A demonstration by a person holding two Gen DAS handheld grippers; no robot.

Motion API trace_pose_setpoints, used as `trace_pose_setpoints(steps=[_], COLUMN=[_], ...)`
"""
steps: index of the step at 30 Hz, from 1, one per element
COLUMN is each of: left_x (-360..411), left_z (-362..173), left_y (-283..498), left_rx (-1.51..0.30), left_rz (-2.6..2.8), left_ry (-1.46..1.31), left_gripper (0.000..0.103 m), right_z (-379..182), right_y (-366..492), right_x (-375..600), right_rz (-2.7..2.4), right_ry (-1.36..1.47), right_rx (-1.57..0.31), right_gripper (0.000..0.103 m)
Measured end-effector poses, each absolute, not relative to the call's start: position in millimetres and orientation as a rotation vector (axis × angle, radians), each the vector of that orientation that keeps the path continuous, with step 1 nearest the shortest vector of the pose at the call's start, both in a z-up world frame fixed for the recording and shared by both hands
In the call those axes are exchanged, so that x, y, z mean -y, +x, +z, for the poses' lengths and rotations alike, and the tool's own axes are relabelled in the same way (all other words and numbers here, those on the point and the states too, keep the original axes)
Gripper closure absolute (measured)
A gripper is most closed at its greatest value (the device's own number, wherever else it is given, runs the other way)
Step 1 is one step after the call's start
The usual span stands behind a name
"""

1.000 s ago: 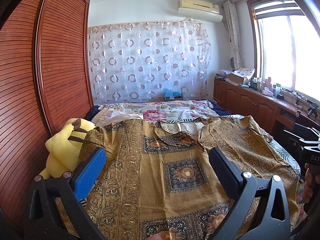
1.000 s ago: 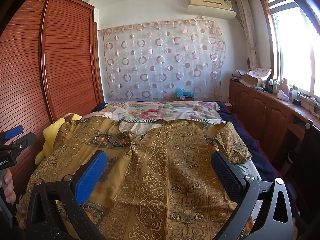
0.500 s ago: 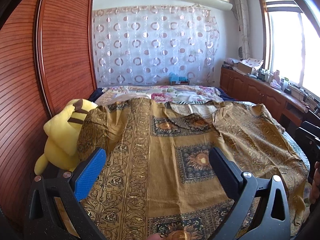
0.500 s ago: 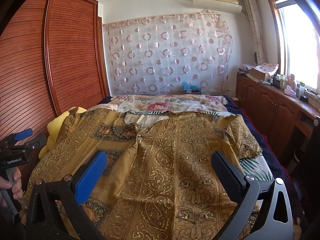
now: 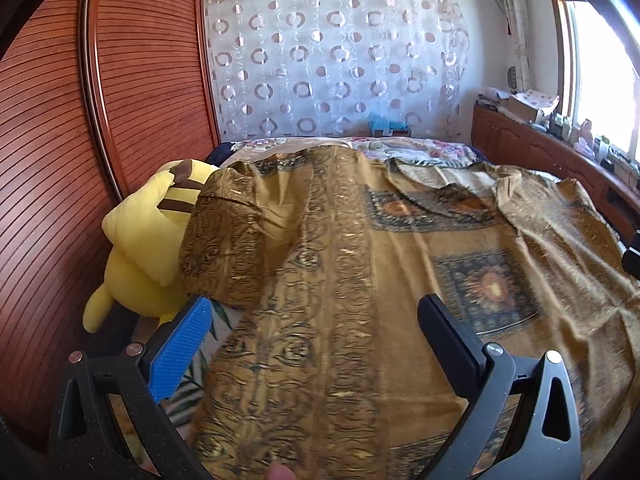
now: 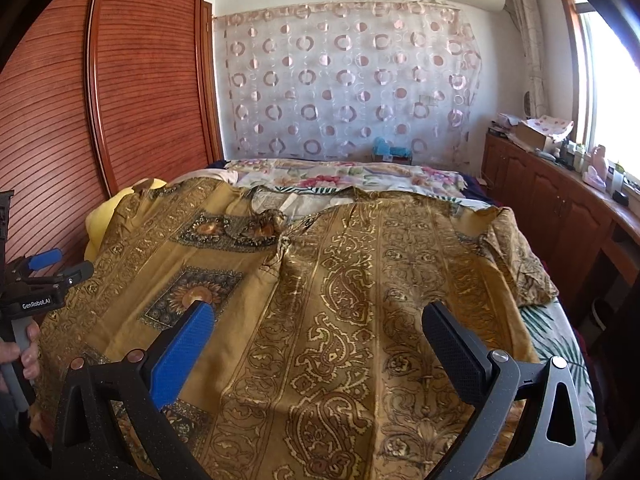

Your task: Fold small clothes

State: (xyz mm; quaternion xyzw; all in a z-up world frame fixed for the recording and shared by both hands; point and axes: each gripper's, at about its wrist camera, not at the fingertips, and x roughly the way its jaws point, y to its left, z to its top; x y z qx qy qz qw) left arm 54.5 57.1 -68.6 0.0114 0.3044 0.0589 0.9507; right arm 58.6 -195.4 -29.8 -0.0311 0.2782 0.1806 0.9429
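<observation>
Shirt (image 6: 340, 300) lies flat on our bed (image 6: 560, 328), and our left gripper (image 5: 316, 332) and right gripper (image 6: 320, 336) hang over it, both spread wide, holding nothing.

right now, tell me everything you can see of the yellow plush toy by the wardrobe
The yellow plush toy is soft and bright yellow, with brown stripes across its upper part. It sits at the bed's left edge, against the slatted wooden wardrobe door. The sleeve of the gold patterned shirt drapes against its right side. A small rounded limb sticks out at its lower left. From the right wrist camera only a yellow sliver shows behind the shirt.
</observation>
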Motion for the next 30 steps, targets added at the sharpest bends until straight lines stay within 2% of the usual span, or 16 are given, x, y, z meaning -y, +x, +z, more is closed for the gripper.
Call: trace_pose_setpoints(steps=[11, 18, 25, 28, 30], left_x=[-137, -184, -201, -203, -201], left_z=[-74, -92, -122, -123, -121], left_y=[75, 102, 130, 134, 135], left_rx=[-0.695, -0.787, -0.887, -0.886, -0.883], left_rz=[0.12, 0.074, 0.002, -0.056, -0.089], left_ry=[-0.038, -0.177, -0.31, -0.381, -0.39], left_gripper=[0.0, 0.028, 0.038, 0.055, 0.075], right_z=[-42, -43, -47, -44, -45], right_y=[80, 88, 93, 98, 99], right_x=[163, 168, 164, 157, 154], right_rz=[0.458, 0.501, 0.515, 0.515, 0.517], right_ry=[-0.144, -0.184, -0.229, -0.239, -0.236], right_rx=[-0.612, -0.635, -0.662, -0.662, -0.662], right_gripper=[0.0, 0.0, 0.0, 0.0, 0.0])
